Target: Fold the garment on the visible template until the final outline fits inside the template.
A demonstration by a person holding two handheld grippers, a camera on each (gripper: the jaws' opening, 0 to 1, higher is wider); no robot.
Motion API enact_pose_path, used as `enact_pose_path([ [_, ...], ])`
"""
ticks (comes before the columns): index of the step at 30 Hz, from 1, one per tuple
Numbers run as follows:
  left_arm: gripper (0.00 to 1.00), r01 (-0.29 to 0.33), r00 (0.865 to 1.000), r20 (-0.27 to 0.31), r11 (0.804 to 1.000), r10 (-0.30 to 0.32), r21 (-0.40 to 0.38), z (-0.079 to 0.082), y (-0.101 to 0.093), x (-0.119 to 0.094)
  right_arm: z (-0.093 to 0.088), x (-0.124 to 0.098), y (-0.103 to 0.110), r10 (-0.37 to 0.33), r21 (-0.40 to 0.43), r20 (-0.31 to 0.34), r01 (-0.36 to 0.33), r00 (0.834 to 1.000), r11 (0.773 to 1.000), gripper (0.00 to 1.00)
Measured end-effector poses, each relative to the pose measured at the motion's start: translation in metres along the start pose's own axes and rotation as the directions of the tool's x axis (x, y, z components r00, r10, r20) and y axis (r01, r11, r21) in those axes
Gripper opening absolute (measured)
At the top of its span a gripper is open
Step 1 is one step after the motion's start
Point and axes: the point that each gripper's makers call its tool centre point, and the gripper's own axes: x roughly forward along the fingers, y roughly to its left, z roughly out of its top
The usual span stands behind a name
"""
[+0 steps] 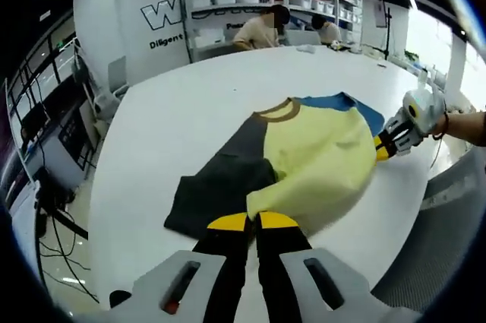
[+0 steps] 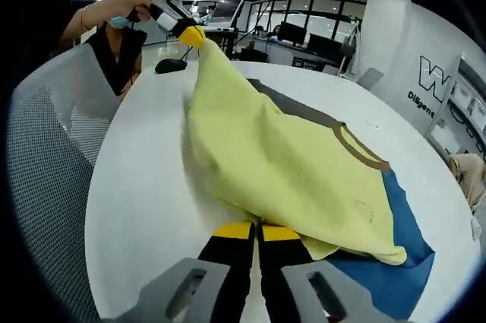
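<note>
A colour-block shirt (image 1: 319, 156) with a yellow body, brown collar (image 1: 277, 114), blue side (image 1: 334, 101) and dark grey side (image 1: 220, 194) lies on the white table (image 1: 190, 110). My left gripper (image 1: 254, 220) is shut on a yellow hem edge. In the right gripper view it appears at the top left (image 2: 191, 36), holding that yellow corner raised above the table. My right gripper (image 2: 254, 229) is shut on the opposite yellow edge of the shirt (image 2: 281, 163), and shows at the shirt's right (image 1: 383, 144). The yellow cloth is stretched between the two. I cannot make out a template.
A grey mesh chair (image 2: 53, 148) stands at the table's near edge. The person (image 2: 114, 42) holding the grippers is beside it. A small black object (image 2: 171, 65) lies on the table behind the left gripper. Shelves (image 1: 228, 4) and seated people stand beyond the far edge.
</note>
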Motion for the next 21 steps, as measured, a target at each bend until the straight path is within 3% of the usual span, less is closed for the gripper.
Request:
enact_pose_path([
  [4,0.07,0.000,1.000,0.008,1.000,0.000,0.001,0.003,-0.002,-0.003,0.011,-0.019,0.023,0.117,0.183,0.057,-0.125,0.992,0.975,0.00],
  [10,0.07,0.003,1.000,0.016,1.000,-0.003,0.003,0.008,-0.001,-0.004,0.041,-0.048,0.023,0.152,0.249,0.177,-0.193,0.972,0.949,0.00],
  [13,0.07,0.007,0.999,0.034,1.000,-0.007,0.002,0.017,-0.001,-0.003,0.074,-0.065,0.006,0.120,0.302,0.307,-0.216,0.944,0.929,0.00],
  [16,0.07,0.008,0.999,0.041,1.000,-0.008,0.009,0.028,0.000,0.004,0.092,-0.072,-0.010,0.074,0.336,0.374,-0.210,0.925,0.918,0.00],
  [17,0.07,0.005,0.999,0.043,1.000,-0.006,0.014,0.031,0.000,0.006,0.102,-0.074,-0.027,0.024,0.361,0.403,-0.183,0.915,0.914,0.00],
  [19,0.08,0.001,0.999,0.050,1.000,-0.002,0.019,0.038,0.001,0.009,0.105,-0.073,-0.041,-0.015,0.396,0.407,-0.162,0.913,0.904,0.00],
  [21,0.08,-0.009,0.997,0.073,1.000,0.008,0.017,0.053,0.005,0.017,0.104,-0.068,-0.068,-0.098,0.431,0.381,-0.083,0.919,0.898,0.00],
])
